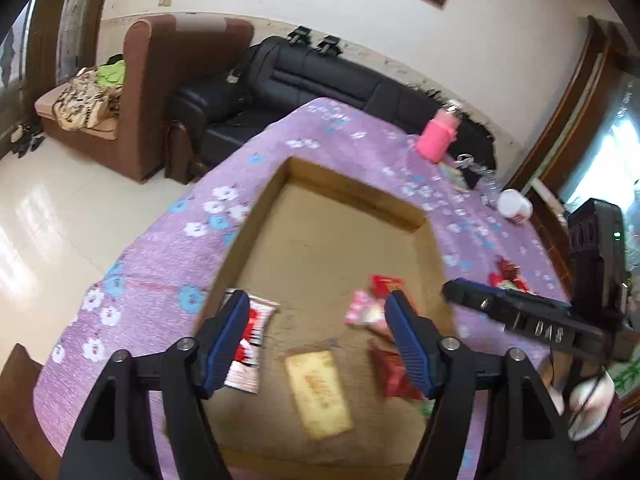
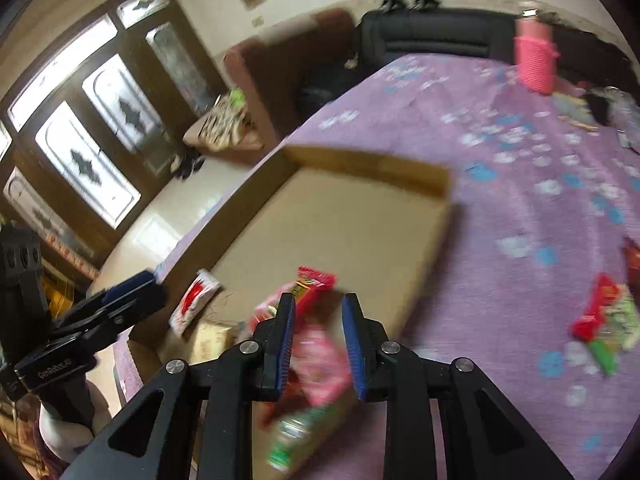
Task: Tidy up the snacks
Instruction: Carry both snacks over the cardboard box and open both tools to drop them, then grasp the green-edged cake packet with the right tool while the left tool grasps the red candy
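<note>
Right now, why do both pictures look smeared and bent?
Left wrist view: the fisheye lens curves the wall and the purple tablecloth; the snacks in the cardboard box are slightly smeared. Right wrist view: heavier motion blur, bright window glare at left.

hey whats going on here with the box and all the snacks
A person holding a tool in each hand is sorting snack packets into a shallow cardboard box on a purple flowered tablecloth. The left tool hovers open over the box, holding nothing. The right tool is open above the box's near corner, with a pink packet between its fingers; blur hides whether they touch it. Several packets already lie inside, and a few red and green ones remain on the cloth.
</note>
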`<state>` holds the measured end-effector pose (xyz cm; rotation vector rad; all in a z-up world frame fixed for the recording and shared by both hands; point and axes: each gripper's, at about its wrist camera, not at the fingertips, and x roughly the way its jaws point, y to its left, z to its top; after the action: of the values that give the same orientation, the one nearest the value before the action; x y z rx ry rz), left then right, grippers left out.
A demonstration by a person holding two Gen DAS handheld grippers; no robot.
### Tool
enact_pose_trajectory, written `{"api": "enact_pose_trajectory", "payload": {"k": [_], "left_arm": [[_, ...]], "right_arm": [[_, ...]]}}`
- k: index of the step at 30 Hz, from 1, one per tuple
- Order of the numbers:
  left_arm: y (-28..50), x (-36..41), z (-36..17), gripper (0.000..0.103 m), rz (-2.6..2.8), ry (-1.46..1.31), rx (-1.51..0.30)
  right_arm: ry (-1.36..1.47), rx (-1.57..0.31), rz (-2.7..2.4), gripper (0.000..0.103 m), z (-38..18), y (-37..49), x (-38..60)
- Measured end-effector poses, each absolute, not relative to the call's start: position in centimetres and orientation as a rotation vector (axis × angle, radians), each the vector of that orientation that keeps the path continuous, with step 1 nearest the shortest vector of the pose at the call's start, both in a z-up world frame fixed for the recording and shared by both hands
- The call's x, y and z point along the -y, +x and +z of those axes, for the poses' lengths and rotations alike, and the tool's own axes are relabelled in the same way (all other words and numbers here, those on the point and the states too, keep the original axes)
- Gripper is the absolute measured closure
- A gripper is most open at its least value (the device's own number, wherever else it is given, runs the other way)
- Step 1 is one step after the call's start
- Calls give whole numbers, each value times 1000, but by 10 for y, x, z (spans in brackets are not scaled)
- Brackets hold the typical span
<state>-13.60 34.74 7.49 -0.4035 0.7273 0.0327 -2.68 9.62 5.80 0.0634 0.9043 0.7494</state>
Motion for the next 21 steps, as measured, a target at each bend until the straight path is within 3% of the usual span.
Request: {"api": "enact_pose_trajectory", "payload": {"k": [9, 13, 21], "left_arm": [[-124, -266, 97, 25, -181, -356, -717], [-103, -221, 97, 25, -259, -334, -755], [-69, -176, 92, 25, -279, -296, -806]], "right_arm": [[162, -904, 407, 76, 35, 15, 70], [109, -925, 425, 67, 22, 30, 69], [126, -944, 499, 67, -1, 30, 53]]}}
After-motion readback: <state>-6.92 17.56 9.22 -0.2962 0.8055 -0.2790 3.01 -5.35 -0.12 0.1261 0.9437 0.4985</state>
